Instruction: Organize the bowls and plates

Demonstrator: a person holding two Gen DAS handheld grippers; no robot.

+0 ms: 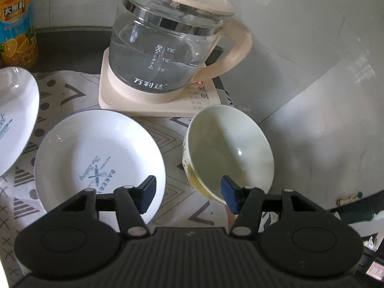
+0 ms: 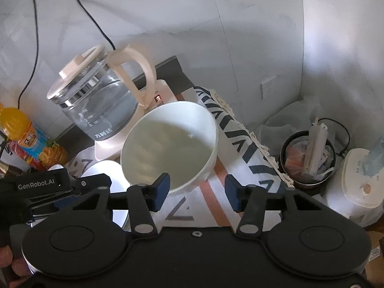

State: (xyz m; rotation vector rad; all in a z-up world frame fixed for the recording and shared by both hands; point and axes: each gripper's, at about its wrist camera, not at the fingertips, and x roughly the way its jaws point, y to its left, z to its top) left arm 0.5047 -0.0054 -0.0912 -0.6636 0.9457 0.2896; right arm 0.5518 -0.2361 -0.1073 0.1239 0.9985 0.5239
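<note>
In the left wrist view a white plate (image 1: 96,158) printed "BAKERY" lies on the patterned cloth, with a second white plate (image 1: 14,120) at the far left. A pale bowl (image 1: 230,148) with a yellow patterned outside sits tilted to the right. My left gripper (image 1: 189,192) is open, its right pad (image 1: 229,194) at the bowl's near rim and its left pad (image 1: 146,195) over the plate's edge. In the right wrist view the bowl (image 2: 168,144) is just ahead. My right gripper (image 2: 198,192) is open, its left pad (image 2: 162,189) touching the bowl's near rim. The left gripper's body (image 2: 43,187) shows at the left.
A glass kettle (image 1: 165,40) on a cream base (image 1: 153,100) stands behind the dishes, also in the right wrist view (image 2: 100,98). An orange drink bottle (image 1: 16,24) stands at the far left. Off the table's right edge are a bin (image 2: 309,158) and a white cooker (image 2: 357,187).
</note>
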